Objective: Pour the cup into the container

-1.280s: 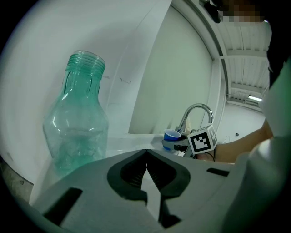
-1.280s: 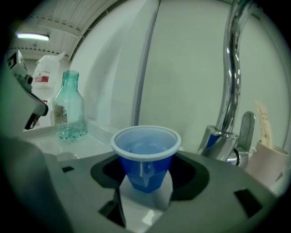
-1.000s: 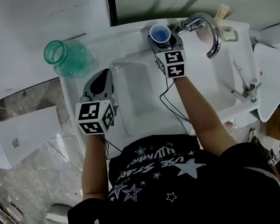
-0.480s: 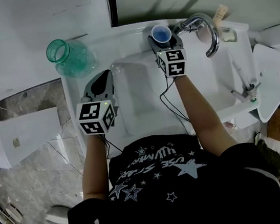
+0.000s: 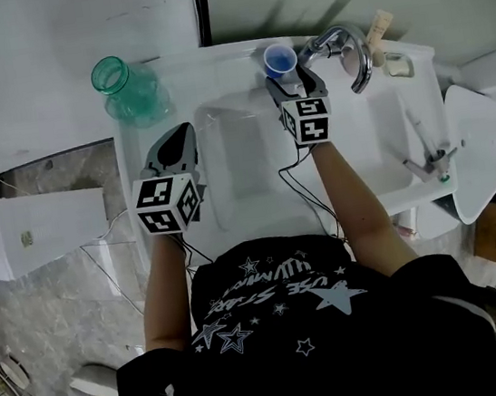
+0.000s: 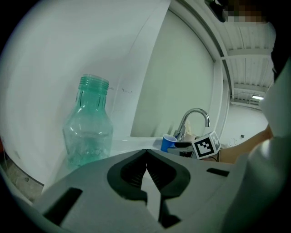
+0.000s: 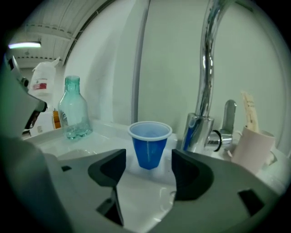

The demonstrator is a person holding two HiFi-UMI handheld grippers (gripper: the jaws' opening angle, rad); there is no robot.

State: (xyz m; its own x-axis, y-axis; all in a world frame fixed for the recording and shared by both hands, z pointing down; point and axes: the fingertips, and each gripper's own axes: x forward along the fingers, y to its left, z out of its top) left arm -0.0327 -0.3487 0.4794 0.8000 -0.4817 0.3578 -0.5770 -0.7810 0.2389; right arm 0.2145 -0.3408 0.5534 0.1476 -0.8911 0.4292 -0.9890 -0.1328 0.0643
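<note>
A small blue cup stands upright on the white sink's back rim, just left of the tap. My right gripper sits right behind it; its jaws are opening and the cup stands free just beyond the tips, touching neither pad. A clear green bottle, uncapped, stands on the rim's far left corner. My left gripper hovers over the sink's left edge, shut and empty, pointing at the bottle. The cup also shows small in the left gripper view.
The chrome tap arches over the basin just right of the cup. A pale mug with a stick in it stands behind the tap. A white lid lies at the far right.
My right gripper's jaws have spread and pulled back a little from the blue cup, which stays on the rim. The left gripper has hardly moved.
</note>
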